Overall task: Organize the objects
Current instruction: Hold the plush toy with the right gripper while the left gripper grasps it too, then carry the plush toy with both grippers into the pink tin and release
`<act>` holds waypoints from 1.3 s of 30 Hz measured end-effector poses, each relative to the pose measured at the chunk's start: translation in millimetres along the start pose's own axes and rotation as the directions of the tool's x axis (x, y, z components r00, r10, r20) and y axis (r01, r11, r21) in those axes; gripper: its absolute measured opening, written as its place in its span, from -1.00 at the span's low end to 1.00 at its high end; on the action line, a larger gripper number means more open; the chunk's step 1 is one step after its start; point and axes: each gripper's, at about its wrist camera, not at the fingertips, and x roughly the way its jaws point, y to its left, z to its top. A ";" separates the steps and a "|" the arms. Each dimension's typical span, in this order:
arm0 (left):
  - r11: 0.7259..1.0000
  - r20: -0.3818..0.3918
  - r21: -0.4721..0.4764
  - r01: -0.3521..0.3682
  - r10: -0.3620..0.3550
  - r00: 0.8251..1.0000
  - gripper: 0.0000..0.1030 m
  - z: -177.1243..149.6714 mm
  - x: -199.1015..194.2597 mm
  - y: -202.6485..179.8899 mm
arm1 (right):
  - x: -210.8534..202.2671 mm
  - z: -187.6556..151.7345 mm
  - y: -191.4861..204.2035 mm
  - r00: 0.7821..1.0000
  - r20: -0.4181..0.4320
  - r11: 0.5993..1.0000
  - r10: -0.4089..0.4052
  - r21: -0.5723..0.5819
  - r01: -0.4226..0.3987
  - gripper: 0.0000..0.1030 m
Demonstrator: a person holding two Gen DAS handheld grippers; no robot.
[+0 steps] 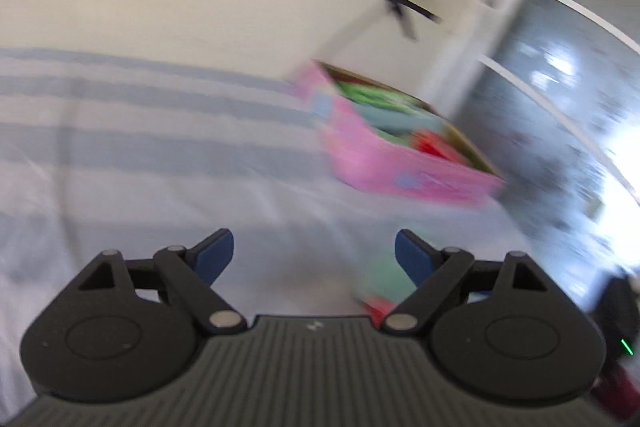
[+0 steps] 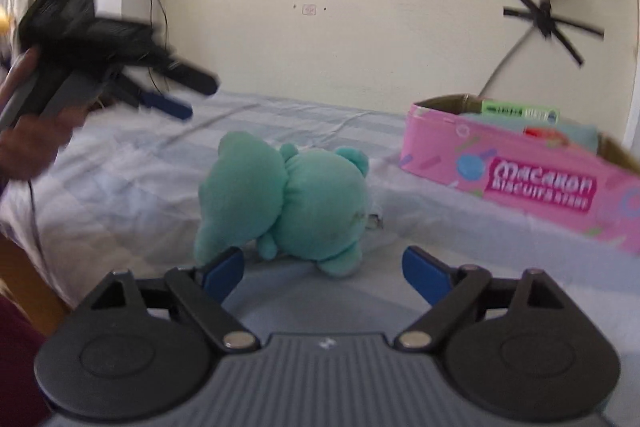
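A teal plush toy lies on the striped bedsheet. My right gripper is open just in front of it; the left fingertip overlaps a paw and nothing is pressed between the pads. A pink open-topped biscuit box with several items inside stands to the right. In the right wrist view a hand holds my left gripper in the air at the left, fingers apart. In the blurred left wrist view the left gripper is open and empty over the sheet. The pink box is ahead on the right, and a teal blur lies by the right finger.
The bed runs back to a cream wall with black tape crosses and a cord. A window or glass pane glares at the right. The bed's wooden edge shows at the lower left.
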 end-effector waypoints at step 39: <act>0.951 -0.183 0.208 0.228 -0.191 0.964 -0.04 43.6 143.0 -120.1 | -15.1 12.4 -104.3 0.991 0.080 0.933 -0.105 0.354 0.070 0.03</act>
